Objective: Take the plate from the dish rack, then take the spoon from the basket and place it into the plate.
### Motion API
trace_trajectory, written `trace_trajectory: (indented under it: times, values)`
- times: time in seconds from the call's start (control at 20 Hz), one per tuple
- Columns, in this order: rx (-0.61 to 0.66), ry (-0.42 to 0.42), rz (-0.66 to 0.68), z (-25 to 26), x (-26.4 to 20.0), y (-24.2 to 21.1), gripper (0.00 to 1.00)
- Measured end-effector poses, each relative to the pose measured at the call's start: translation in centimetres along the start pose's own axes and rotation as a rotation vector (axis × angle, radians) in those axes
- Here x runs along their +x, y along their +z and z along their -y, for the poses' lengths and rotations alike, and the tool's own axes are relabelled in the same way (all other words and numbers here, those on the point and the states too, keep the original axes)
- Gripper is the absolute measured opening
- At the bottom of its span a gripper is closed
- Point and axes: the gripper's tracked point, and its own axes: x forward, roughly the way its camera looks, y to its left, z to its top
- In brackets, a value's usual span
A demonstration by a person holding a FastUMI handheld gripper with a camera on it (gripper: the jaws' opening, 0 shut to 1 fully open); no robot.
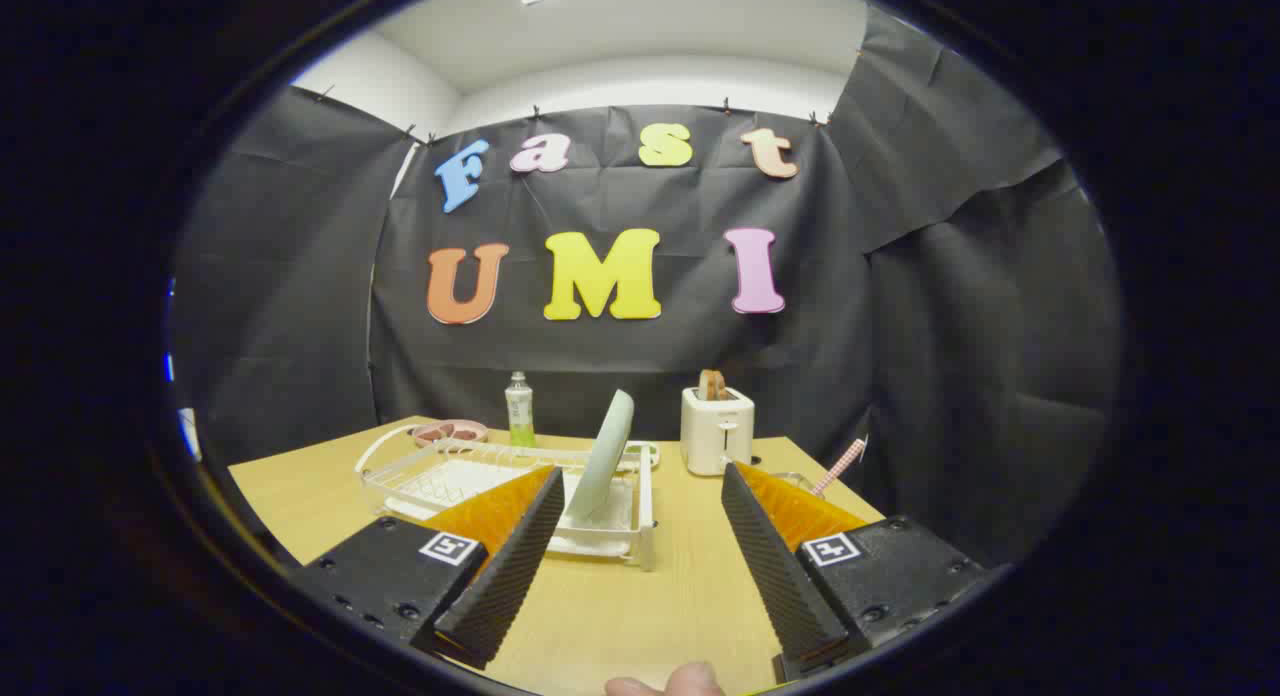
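Pale green, the plate (607,454) stands on edge in the white dish rack (470,481) at centre frame, propped upright to drain and easy to pinch by its rim. Just short of it, the gripper (640,536) has its fingers spread wide on nothing, likely readied for that rim. Lower right, a checked handle (840,465), maybe the spoon's, pokes up. Behind stand a toaster (716,429) and bottle (518,408) on the wooden table (640,596).

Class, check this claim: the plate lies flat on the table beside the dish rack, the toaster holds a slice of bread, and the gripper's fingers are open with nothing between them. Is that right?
Not quite. In the gripper view the plate stands on edge inside the dish rack, not flat on the table. The rest holds: the toaster holds a slice of bread, and the gripper has its fingers open with nothing between them.
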Motion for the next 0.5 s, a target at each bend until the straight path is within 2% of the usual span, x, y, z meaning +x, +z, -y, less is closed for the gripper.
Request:
trace_trajectory:
  times: [0.5]
  values:
    - [-0.029,-0.033,0.013,0.68,0.28,0.64,1.0]
